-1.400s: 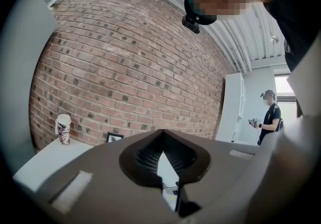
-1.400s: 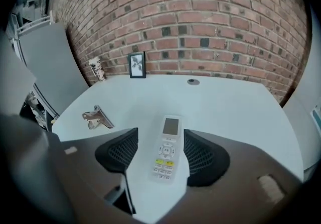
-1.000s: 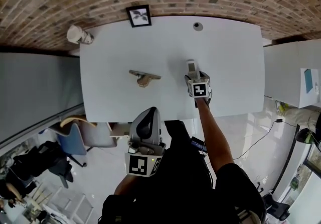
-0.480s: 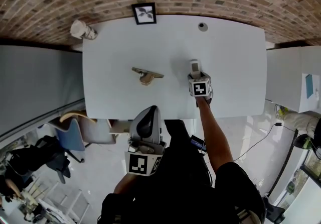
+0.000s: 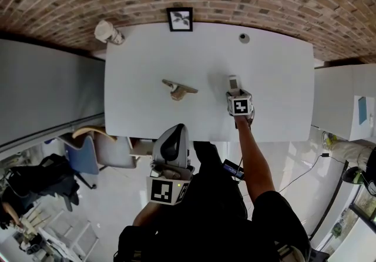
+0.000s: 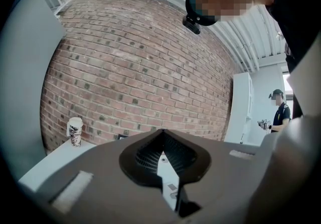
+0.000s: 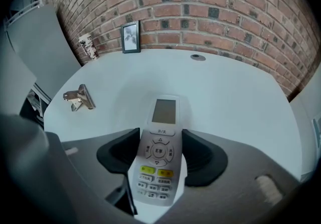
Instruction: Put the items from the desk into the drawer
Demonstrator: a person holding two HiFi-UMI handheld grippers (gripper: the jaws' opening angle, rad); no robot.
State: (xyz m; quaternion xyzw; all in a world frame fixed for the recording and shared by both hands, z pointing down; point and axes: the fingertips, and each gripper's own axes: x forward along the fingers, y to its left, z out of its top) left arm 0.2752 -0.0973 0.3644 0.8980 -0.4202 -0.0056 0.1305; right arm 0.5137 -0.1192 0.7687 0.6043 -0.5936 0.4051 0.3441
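Right tongs (image 7: pixel 160 147) clamped on slim white plastic remote control (image 7: pixel 163 112), side edges: likely light, rigid, slick. Left tongs (image 6: pixel 163 140) closed, empty.

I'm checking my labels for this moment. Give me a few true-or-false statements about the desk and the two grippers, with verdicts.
1. The right gripper has the remote between its jaws. True.
2. The left gripper holds the paper cup. False: its jaws are together on nothing, and the cup stands at the desk's far left corner.
3. The picture frame stands at the far edge of the desk, by the brick wall. True.
4. In the head view, the clip lies to the right of the remote. False: it lies to the remote's left.
5. The left gripper is over the desk. False: in the head view it is short of the near edge.
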